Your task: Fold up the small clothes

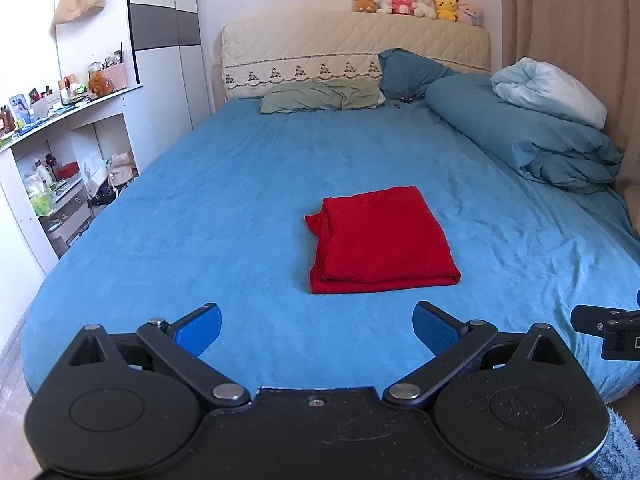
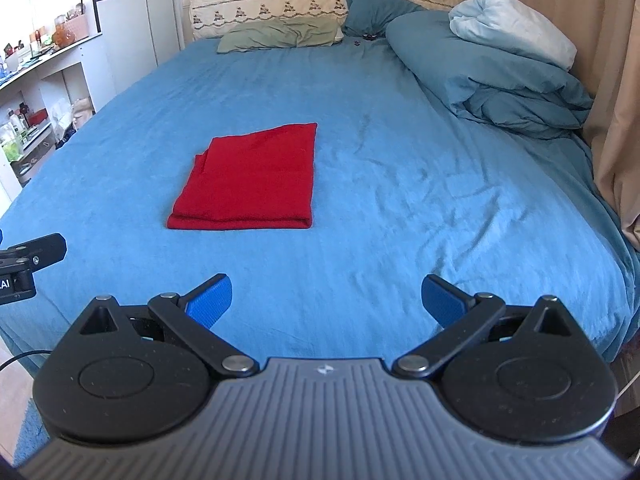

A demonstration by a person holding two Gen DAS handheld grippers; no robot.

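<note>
A red garment point(image 1: 382, 242) lies folded into a neat rectangle on the blue bed sheet point(image 1: 224, 208); it also shows in the right wrist view point(image 2: 250, 180). My left gripper point(image 1: 316, 328) is open and empty, held back from the garment near the bed's foot. My right gripper point(image 2: 326, 300) is open and empty too, to the right of the garment and apart from it. Part of the right gripper shows at the left wrist view's right edge point(image 1: 608, 330); part of the left gripper shows at the right wrist view's left edge point(image 2: 24, 266).
A bunched blue duvet point(image 2: 492, 80) with a pale blanket point(image 2: 512, 28) lies along the bed's right side by a curtain point(image 2: 612, 80). Pillows point(image 1: 320, 98) and a headboard point(image 1: 352, 46) with plush toys point(image 1: 416, 4) are at the far end. Cluttered white shelves point(image 1: 56, 152) stand left.
</note>
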